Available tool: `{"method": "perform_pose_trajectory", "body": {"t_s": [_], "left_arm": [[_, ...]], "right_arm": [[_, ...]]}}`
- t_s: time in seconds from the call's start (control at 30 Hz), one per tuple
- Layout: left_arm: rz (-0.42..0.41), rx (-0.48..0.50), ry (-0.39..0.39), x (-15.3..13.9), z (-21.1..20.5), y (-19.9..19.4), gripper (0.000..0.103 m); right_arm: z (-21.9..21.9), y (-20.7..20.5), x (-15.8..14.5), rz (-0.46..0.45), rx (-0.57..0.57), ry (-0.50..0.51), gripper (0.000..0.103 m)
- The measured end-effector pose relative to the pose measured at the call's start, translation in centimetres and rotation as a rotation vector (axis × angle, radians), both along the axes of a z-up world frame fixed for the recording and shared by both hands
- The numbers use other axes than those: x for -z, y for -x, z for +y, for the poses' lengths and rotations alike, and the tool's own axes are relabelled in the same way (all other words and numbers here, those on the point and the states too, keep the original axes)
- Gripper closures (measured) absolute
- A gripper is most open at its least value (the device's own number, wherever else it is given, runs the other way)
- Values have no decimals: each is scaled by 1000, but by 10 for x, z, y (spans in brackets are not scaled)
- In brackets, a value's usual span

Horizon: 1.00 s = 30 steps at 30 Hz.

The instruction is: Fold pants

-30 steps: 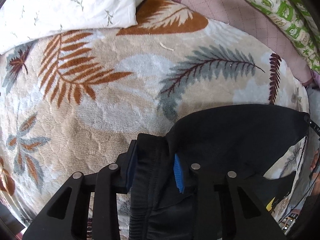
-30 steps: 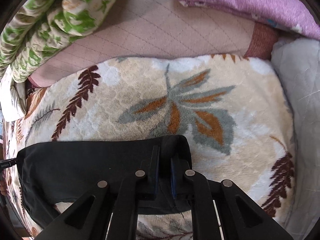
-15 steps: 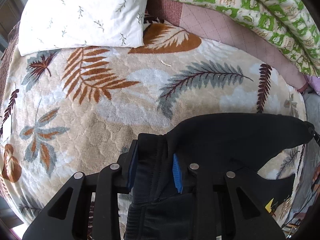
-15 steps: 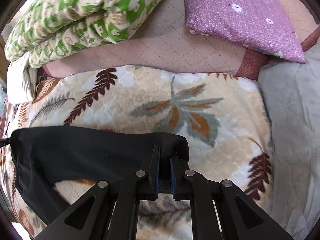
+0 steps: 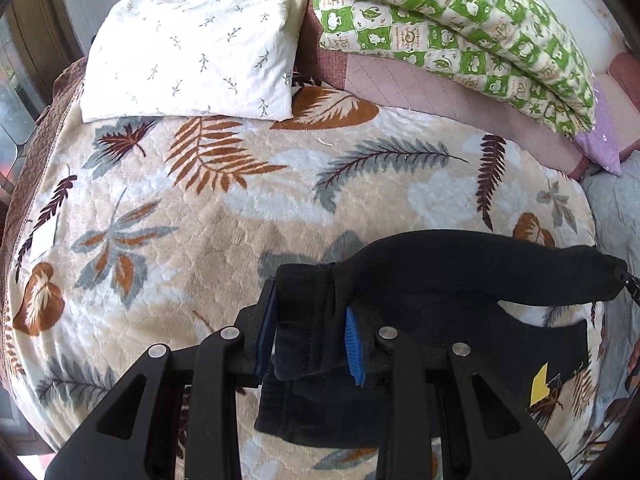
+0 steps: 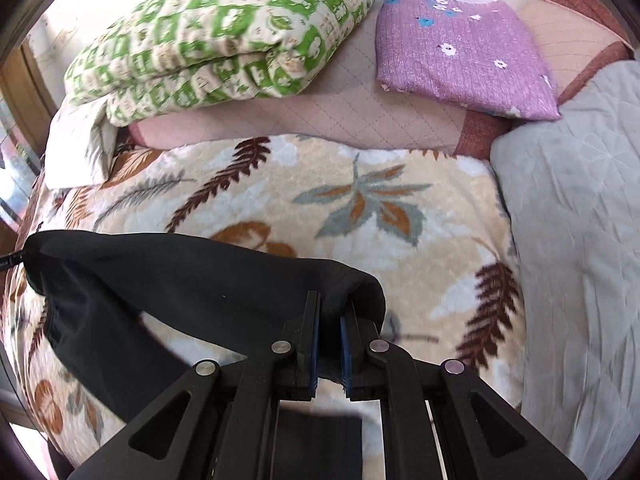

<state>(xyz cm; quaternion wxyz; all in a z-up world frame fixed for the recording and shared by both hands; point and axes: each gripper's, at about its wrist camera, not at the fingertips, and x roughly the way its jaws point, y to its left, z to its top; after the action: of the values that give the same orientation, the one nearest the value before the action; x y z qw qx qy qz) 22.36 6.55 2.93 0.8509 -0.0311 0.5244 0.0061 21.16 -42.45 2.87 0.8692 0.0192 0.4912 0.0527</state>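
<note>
Pants (image 5: 460,276) pinched by both claws (image 5: 310,334) (image 6: 329,344) | white pillow (image 5: 192,48): left view | grey quilt (image 6: 580,220): right view

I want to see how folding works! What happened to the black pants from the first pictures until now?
Both tools carried the black pants higher off the leaf blanket: more of the bed shows, with the white pillow and green quilt now in full view. Nothing was let go. The left tool grips a thick bunch of the pants as before, and the right tool stays pinched on a thin edge, cloth stretched between them.
</note>
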Motion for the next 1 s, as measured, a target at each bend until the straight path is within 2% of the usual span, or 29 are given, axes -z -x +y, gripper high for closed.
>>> {"method": "perform_pose_trajectory", "body": {"t_s": [0.27,0.47,0.63,0.77,1.0], "left_arm": [[-64,13,-11,21,8,63,75],[-35,52,-18,50,13,96,75],[-17,84,-45,62,12,111,75],[3,115,-68,69,9,116,75],[43,151,-84,74,12,125,73]], "right_arm": [[8,62,27,5,-39,-20,95],[16,106,50,13,-70,-24,95],[22,139,58,-4,-93,-15,95],[29,157,70,24,-115,38,95],[26,178,79,49,-95,50,91]]}}
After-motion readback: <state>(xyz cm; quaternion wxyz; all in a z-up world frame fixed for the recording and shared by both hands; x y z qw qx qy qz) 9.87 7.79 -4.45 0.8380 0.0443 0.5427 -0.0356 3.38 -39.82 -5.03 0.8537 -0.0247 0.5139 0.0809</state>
